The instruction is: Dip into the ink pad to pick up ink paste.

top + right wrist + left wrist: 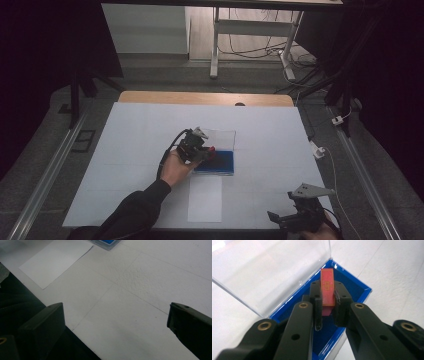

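A small flat red piece (327, 287) with a gold pattern is pinched between the jaws of my left gripper (327, 293), which is shut on it. It hangs over the blue-lined inside of an open box (359, 291) whose clear lid (269, 272) stands raised behind. In the high view the left gripper (209, 151) is at the left edge of the blue box (222, 164), mid-table, with the red piece (212, 149) at its tip. My right gripper (290, 212) rests at the front right corner, and its jaws stand wide apart over bare table (115, 322).
A white paper sheet (205, 199) lies just in front of the box, also seen as a sheet (57, 261) from the right gripper. A white mat (150, 130) covers the table. Desk legs and cables stand on the floor beyond the far edge.
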